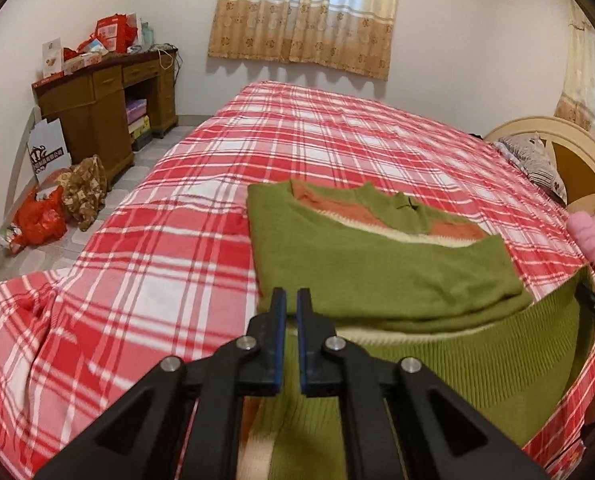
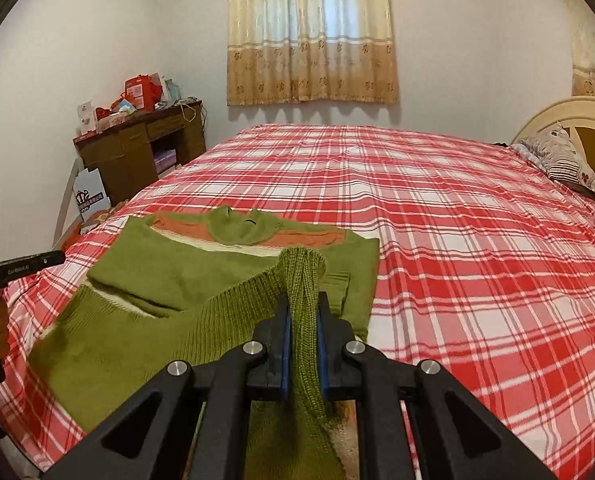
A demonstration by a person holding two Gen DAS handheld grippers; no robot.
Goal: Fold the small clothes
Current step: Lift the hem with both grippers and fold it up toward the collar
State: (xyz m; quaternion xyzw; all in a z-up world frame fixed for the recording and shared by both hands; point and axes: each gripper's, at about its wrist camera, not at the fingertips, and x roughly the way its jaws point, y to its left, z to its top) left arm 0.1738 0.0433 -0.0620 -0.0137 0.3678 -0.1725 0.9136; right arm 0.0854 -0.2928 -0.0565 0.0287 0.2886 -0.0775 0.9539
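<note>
Sweater: green knitted sweater with orange and cream stripes [image 2: 201,280] lies on the red-and-white checked bedsheet [image 2: 457,240], at the near side of the bed, collar pointing away, sleeves already folded across the chest.
Hem: ribbed green bottom band [image 1: 457,360] is raised off the sheet and stretched between the two tools.
Right tool [image 2: 303,320]: nearly closed, pads pinching a bunched corner of the ribbed band.
Left tool [image 1: 291,300]: blades almost together; knit shows below and between them, so it probably grips the other hem corner, though the contact point itself is hard to see.
Step in hand: likely carrying the hem up and over toward the collar for the crosswise fold.
Doing it well: keep both corners level and the band taut, travel together, lay the hem square on the shoulders, release only once flat so the sleeves stay tucked.
Surroundings: brown wooden desk [image 2: 137,148] with red boxes stands by the far wall, beneath the beige curtain [image 2: 311,40].
</note>
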